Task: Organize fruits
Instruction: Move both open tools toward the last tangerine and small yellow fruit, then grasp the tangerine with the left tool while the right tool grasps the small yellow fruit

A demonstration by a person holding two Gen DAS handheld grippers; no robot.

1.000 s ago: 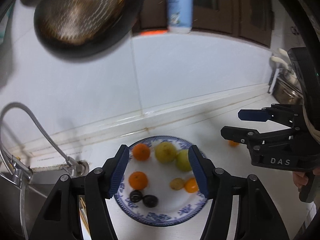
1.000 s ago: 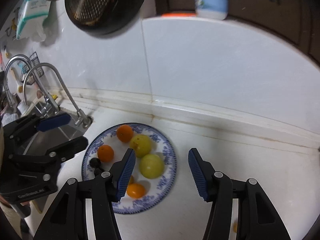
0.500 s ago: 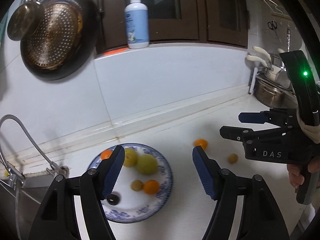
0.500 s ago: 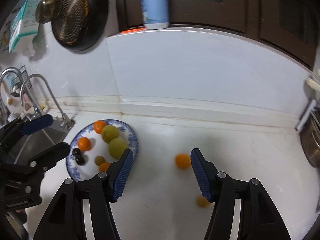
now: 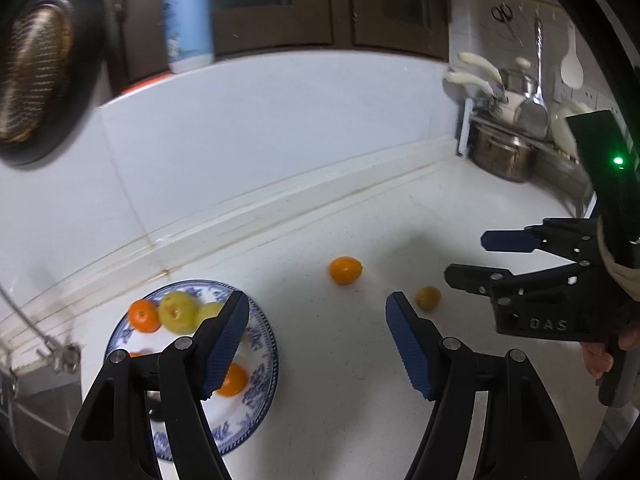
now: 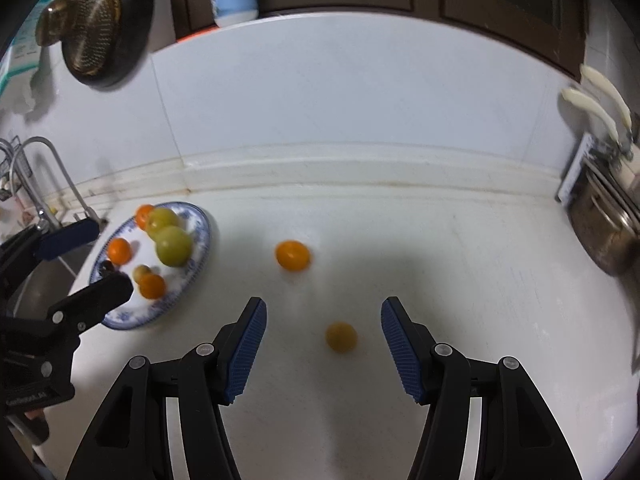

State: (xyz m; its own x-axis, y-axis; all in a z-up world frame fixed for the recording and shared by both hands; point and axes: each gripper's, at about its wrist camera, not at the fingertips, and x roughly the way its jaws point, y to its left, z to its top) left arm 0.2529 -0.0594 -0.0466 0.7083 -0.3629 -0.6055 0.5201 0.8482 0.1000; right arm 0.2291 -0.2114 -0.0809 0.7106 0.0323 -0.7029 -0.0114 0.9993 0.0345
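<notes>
On the white counter [image 6: 440, 248] we have two loose fruits: an orange [image 6: 292, 255] out in the open middle, and a smaller yellow fruit [image 6: 341, 336] nearer us, lying on the counter between our right gripper's [image 6: 322, 346] blue pads [image 6: 246, 346] but touching neither of them. That gripper is spread wide and has nothing in its grasp. In the left wrist view the same orange [image 5: 345, 270] sits ahead of our left gripper [image 5: 314, 344], with the yellow fruit [image 5: 427, 298] just beside the tip of its right-hand pad [image 5: 408, 346]; we cannot tell whether they touch. The left gripper is likewise wide open and holds nothing, and our right gripper [image 5: 476, 258] shows at the far right of that view, its fingers apart. To the left of the loose fruits stands the blue-patterned plate [image 6: 202, 240], carrying two green fruits [image 6: 173, 246], three small oranges [image 6: 119, 250], a small yellowish fruit [image 6: 141, 271] and a dark one [image 6: 106, 267] partly hidden behind the left gripper [image 6: 86, 258]. Beyond the plate a tap [image 6: 44, 168] stands at the sink's edge. A dark pan [image 6: 104, 20] hangs on the wall above, a white bottle [image 5: 188, 20] rests on the ledge, and a steel pot [image 5: 502, 154] sits in the far right corner.
</notes>
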